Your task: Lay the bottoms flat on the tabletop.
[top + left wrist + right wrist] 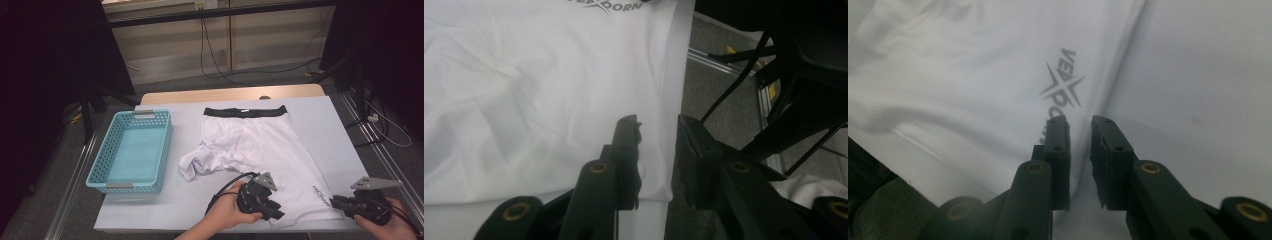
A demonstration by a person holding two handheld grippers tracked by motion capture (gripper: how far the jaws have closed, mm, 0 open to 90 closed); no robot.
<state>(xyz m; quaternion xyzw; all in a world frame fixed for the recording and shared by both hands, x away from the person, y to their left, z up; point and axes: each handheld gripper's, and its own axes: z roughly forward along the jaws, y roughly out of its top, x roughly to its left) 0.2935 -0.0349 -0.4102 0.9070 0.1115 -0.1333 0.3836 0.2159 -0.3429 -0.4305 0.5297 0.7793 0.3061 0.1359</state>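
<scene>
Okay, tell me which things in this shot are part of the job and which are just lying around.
Part of the job:
white shorts
left gripper
right gripper
blue basket, probably where the shorts will go

Just lying around:
cables on the floor behind the table

1. The grey printed logo (606,5) on the white cotton shorts (534,95) is cut by the top edge of the left gripper view; only its lower half shows.
2. In the right gripper view, the lower letters of that logo (1062,85) are hidden behind the black jaws of the right gripper (1080,125).
3. In the high view the logo (320,194) is too small to read.
4. The person's right hand (387,227) is cut by the bottom edge there.
5. The dark background (45,60) shows no detail.
</scene>
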